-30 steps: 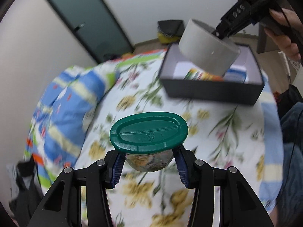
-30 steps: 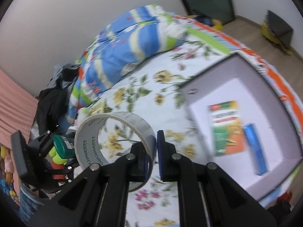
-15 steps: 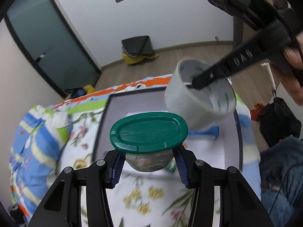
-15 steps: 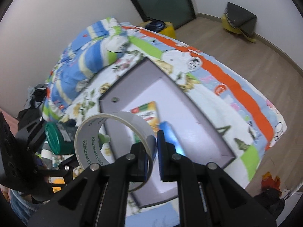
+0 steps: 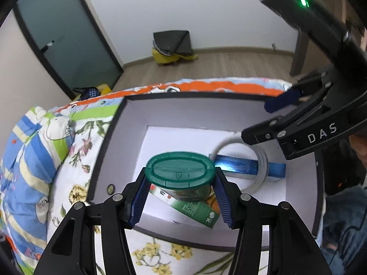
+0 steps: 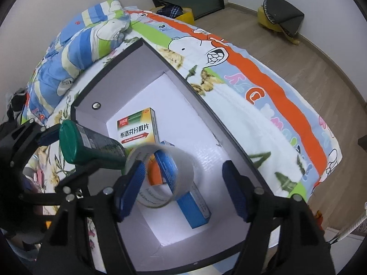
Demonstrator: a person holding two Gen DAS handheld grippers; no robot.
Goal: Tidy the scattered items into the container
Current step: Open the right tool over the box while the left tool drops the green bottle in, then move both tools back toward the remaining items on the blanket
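Observation:
My left gripper (image 5: 181,197) is shut on a jar with a green lid (image 5: 180,166) and holds it over the near end of the black box (image 5: 107,137). The jar also shows in the right wrist view (image 6: 91,144). My right gripper (image 6: 183,188) is open above the box (image 6: 110,73). The roll of clear tape (image 6: 160,174) lies free in the box on top of a blue carton (image 6: 190,199). A green and white medicine carton (image 6: 137,126) lies on the box floor. In the left wrist view the tape (image 5: 259,162) rests on the blue carton (image 5: 240,165).
The box sits on a bed with a floral and cartoon sheet (image 6: 263,87). A striped blue quilt (image 6: 75,41) is bunched to the left. Wooden floor (image 6: 321,52) and a dark bag on a yellow stool (image 6: 282,16) lie beyond the bed.
My right gripper opened and let go of the tape roll, which now lies in the box. My left gripper moved forward with the jar to over the box.

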